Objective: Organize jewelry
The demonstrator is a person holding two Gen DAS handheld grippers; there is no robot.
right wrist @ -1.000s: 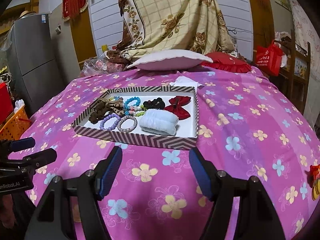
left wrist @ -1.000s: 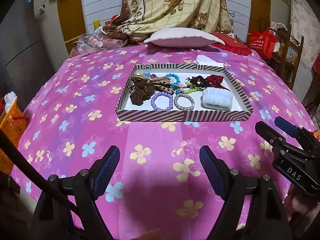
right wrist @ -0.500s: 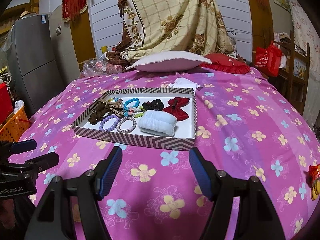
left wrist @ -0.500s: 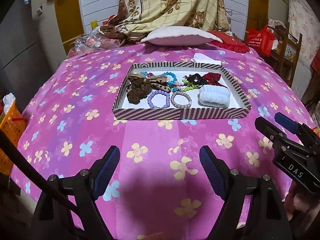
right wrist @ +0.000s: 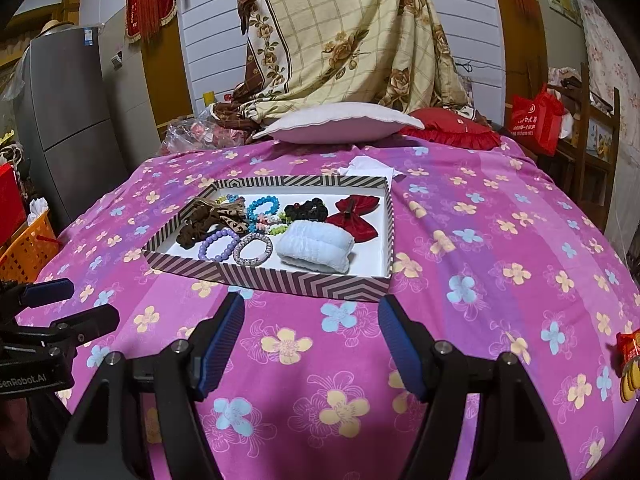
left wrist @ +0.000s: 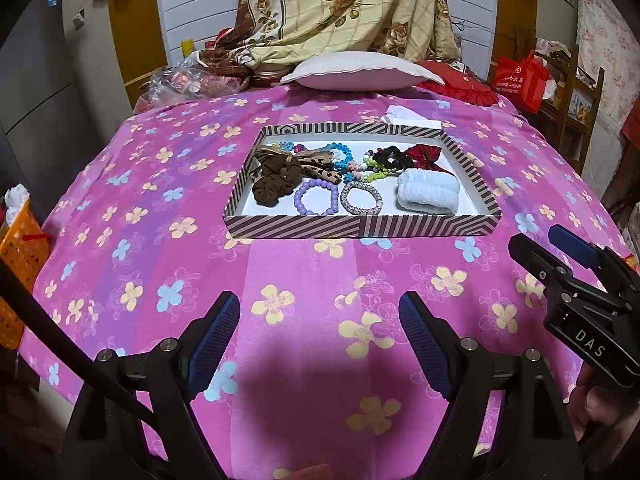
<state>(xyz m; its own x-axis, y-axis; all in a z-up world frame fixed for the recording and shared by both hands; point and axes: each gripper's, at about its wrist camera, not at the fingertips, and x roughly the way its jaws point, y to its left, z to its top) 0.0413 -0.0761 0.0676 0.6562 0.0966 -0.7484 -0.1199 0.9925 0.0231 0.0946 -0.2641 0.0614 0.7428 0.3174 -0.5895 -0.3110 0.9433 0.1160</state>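
Left wrist view
Tray: shallow rectangular cardboard tray with brown-and-white striped walls [left wrist: 296, 227] lies on the pink flower-print bedspread [left wrist: 280, 280], long axis across the view, straight ahead of the left hand-held gripper [left wrist: 320, 332].
Contents: brown fabric scrunchie [left wrist: 269, 191] at the left end; lilac bead bracelet [left wrist: 316, 198] and silver sparkly bracelet [left wrist: 361, 198] side by side near the front wall; pale blue ribbed fabric roll [left wrist: 426, 192] to the right; dark red velvet bow [left wrist: 424, 155] at the back right; a tangle of coloured bead strands in the middle.
Left hand-held gripper: blue-padded fingers spread wide, nothing between them, well short of the tray.
Right hand-held gripper: seen side-on at the right edge [left wrist: 556, 250]; its opening is unclear here.

Right wrist view
Tray: sits ahead and slightly left of the right hand-held gripper [right wrist: 312, 336], front wall [right wrist: 304, 280] close to the fingertips.
Right hand-held gripper: fingers wide apart, empty.
Nearer hand: the right looks closer to the tray; the blue roll and red bow lie on its side, the scrunchie and lilac bracelet on the left's.
Stage: all pieces lie inside the tray, some heaped; this fits either sorting still under way or a finished gather.
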